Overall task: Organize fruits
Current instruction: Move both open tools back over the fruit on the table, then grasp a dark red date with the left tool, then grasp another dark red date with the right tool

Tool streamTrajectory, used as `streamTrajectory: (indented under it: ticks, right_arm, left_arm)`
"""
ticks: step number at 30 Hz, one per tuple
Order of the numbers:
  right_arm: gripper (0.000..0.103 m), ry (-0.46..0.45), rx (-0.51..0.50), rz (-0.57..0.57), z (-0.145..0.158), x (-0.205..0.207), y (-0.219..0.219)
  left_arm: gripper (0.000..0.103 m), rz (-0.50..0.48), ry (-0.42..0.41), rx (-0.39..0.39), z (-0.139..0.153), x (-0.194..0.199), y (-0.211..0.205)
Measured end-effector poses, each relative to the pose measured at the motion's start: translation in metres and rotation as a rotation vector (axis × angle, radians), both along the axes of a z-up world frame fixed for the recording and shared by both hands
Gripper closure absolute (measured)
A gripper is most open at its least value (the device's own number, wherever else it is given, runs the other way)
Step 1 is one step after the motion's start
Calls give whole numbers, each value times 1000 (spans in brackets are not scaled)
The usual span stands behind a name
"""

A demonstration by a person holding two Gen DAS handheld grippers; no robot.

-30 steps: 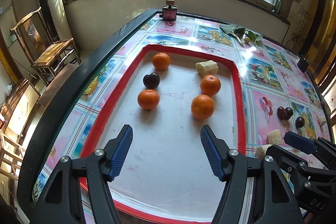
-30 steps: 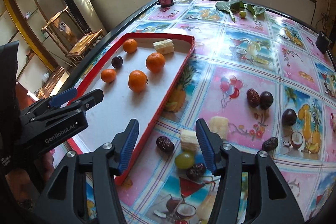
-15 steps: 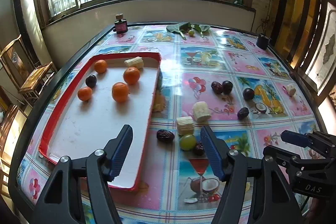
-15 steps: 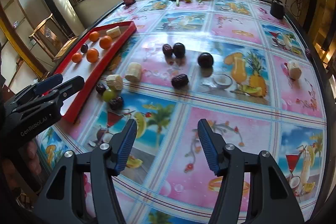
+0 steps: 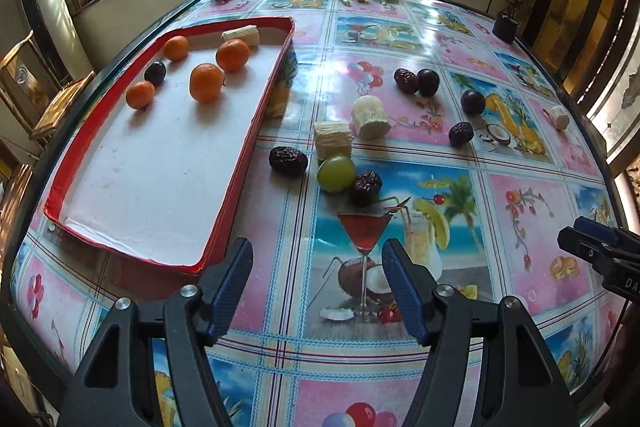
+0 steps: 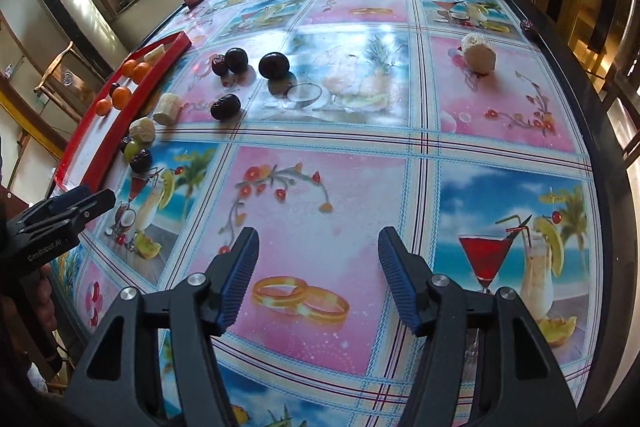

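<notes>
A red-rimmed tray (image 5: 256, 115) with a white floor lies on the left part of the tabletop (image 5: 520, 195), which is covered by a glossy cloth printed with cocktails, balloons, rings and tropical fruit. In the tray sit four oranges (image 5: 206, 82), round and bright, a dark plum (image 5: 155, 73) between the two on its left side, and a pale cut chunk (image 5: 242, 35) at its far end.

Just right of the tray, a wrinkled dark date (image 5: 288, 161), a pale cube-like piece (image 5: 333, 139), a green grape (image 5: 336, 173) and another date (image 5: 366, 187) lie close together, the grape touching the second date. A pale round chunk (image 5: 371, 117) lies just behind them. Farther right are more dates and dark plums (image 6: 274, 65), and a pale chunk (image 6: 478, 54) lies alone near the right edge.

The left gripper (image 5: 317, 291) hovers over the near tabletop with its blue fingers spread wide and nothing between them. The right gripper (image 6: 318, 279) is likewise wide apart and empty. "GenRobot.AI" can be read on the left gripper's body in the right wrist view; the right gripper's body shows the letters "DA", cut off, in the left wrist view.
</notes>
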State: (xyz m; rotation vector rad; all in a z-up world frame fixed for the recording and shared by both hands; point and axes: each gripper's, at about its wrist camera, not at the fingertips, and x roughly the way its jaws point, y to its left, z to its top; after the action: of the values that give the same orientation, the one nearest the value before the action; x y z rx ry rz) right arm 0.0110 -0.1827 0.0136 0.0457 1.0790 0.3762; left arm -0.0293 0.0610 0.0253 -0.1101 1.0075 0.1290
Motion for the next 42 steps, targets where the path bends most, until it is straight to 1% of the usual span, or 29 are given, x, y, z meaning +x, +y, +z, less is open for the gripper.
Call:
streamTrajectory:
  ticks: [5, 9, 11, 14, 19, 21, 22, 23, 24, 26, 30, 33, 40, 42]
  right_arm:
    - [38, -6, 8, 35, -2, 8, 8]
    - [38, -20, 14, 67, 1, 14, 18]
    - [38, -25, 12, 80, 2, 17, 22]
    - [38, -19, 20, 90, 2, 22, 25]
    - [38, -14, 18, 104, 0, 27, 30]
    - [38, -18, 15, 108, 0, 29, 32]
    - [38, -22, 14, 110, 0, 30, 33]
    - [38, -26, 15, 111, 1, 30, 34]
    - [38, -30, 14, 113, 2, 32, 35]
    - [38, -41, 16, 116, 4, 36, 39]
    - [38, -84, 15, 142, 7, 44, 55]
    - [38, -117, 25, 172, 8, 54, 71]
    - [38, -99, 53, 216, 1, 80, 99]
    - [43, -89, 45, 228, -3, 84, 105]
  left_arm:
    - [36, 38, -3, -73, -2, 17, 5]
    - [36, 55, -6, -88, -5, 33, 5]
    - [36, 63, 6, -105, -8, 38, 6]
    - [37, 60, 29, -154, -12, 41, 5]
    - [39, 43, 12, -164, -14, 44, -3]
    - [55, 41, 4, -183, -13, 45, -3]
    - [59, 39, 6, -187, -13, 45, -3]
    - [68, 32, 8, -204, -12, 45, -2]
    - [74, 20, 12, -223, -13, 44, -2]
    - [76, 7, 12, -239, -13, 41, -3]
    - [77, -15, 6, -224, -13, 36, -7]
    - [77, -26, 5, -228, -13, 35, -7]
    - [77, -16, -13, -266, -14, 35, -3]
    - [77, -21, -23, -270, -15, 34, -2]
